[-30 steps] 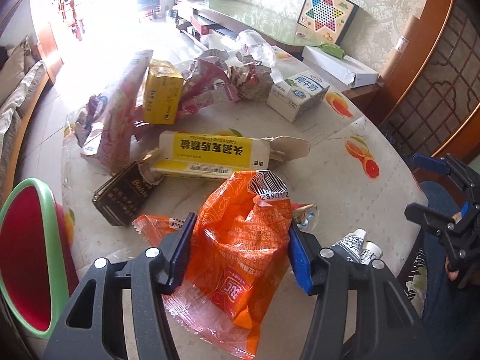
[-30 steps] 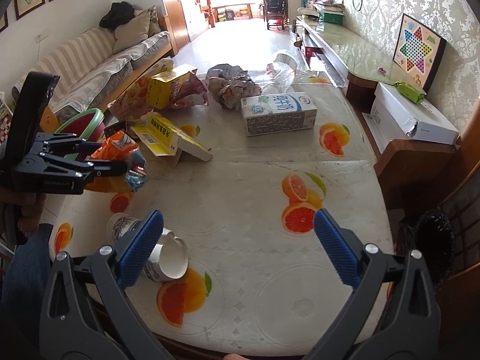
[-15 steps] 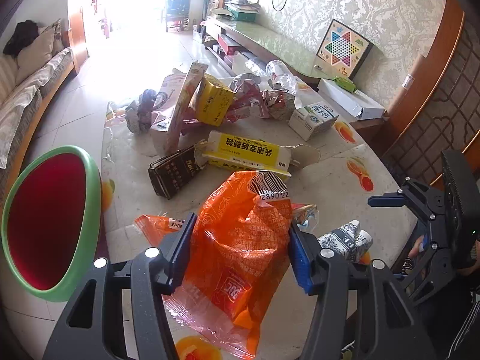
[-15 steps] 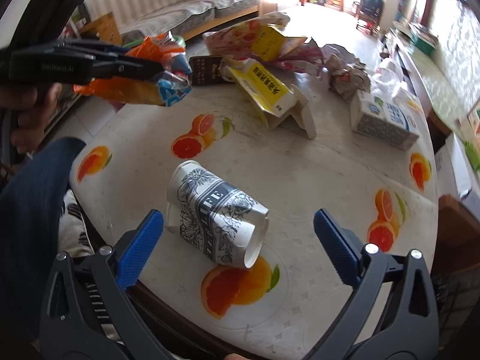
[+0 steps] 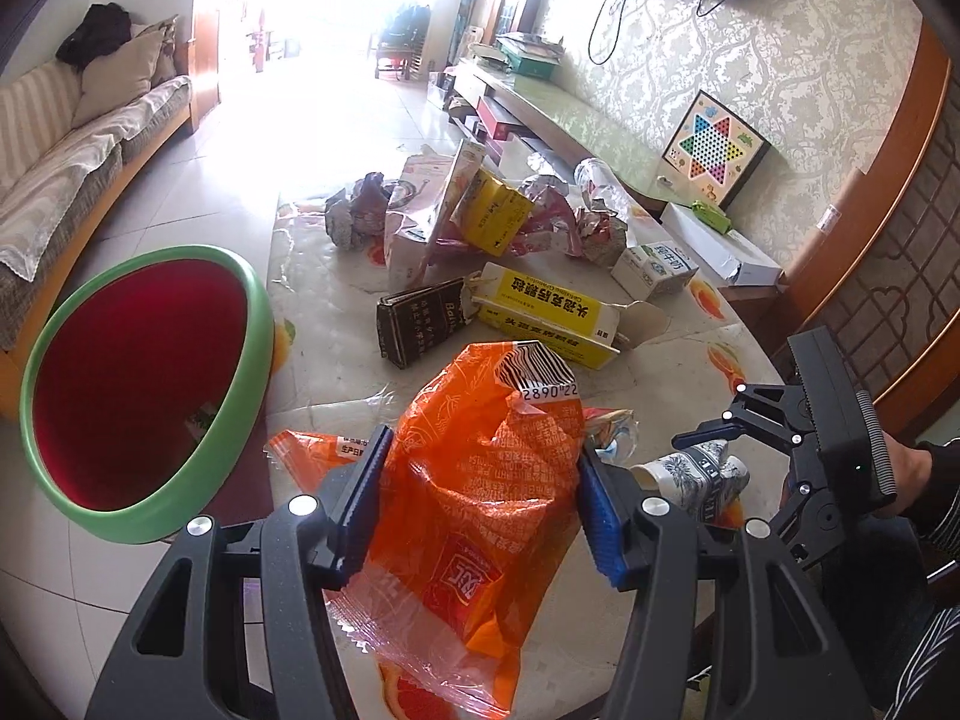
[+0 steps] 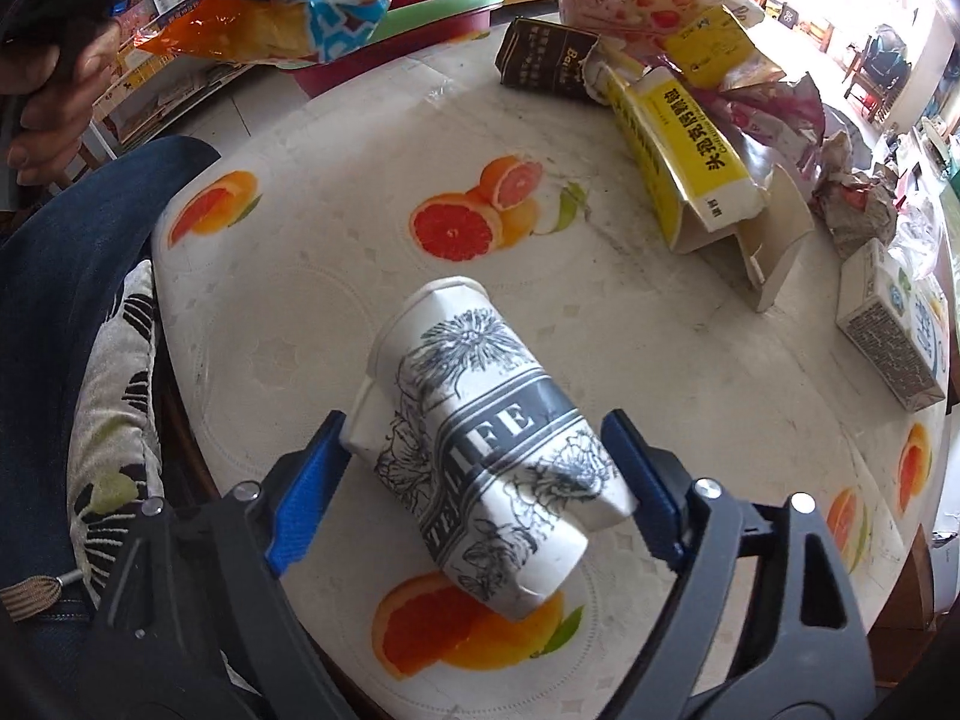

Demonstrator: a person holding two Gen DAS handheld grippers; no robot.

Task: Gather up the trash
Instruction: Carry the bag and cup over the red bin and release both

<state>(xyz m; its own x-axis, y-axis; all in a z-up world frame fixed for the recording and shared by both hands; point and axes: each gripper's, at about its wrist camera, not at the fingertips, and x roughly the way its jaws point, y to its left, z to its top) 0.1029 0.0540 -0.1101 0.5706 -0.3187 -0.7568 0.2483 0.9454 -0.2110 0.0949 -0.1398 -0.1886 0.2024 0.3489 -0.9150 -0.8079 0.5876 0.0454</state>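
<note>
My left gripper [image 5: 480, 498] is shut on an orange snack bag [image 5: 480, 480] and holds it above the table edge, next to the green-rimmed red bin [image 5: 144, 378]. The held orange snack bag also shows at the top left of the right wrist view [image 6: 270, 24]. My right gripper [image 6: 480, 468] is closed down around a crushed white paper cup with black flowers [image 6: 492, 450] that lies on its side on the table. Both blue pads sit against the cup's sides. The cup also shows in the left wrist view [image 5: 696, 474].
A yellow carton [image 5: 546, 312], a dark box [image 5: 420, 324], a white milk carton [image 5: 654, 267] and crumpled wrappers [image 5: 498, 216] lie across the round fruit-print table [image 6: 336, 300]. My blue-jeaned leg [image 6: 60, 276] is at the table's near edge. A sofa [image 5: 72, 144] stands at the left.
My right gripper has moved down onto the paper cup and its jaws have narrowed around it. My left gripper has carried the orange bag toward the green bin.
</note>
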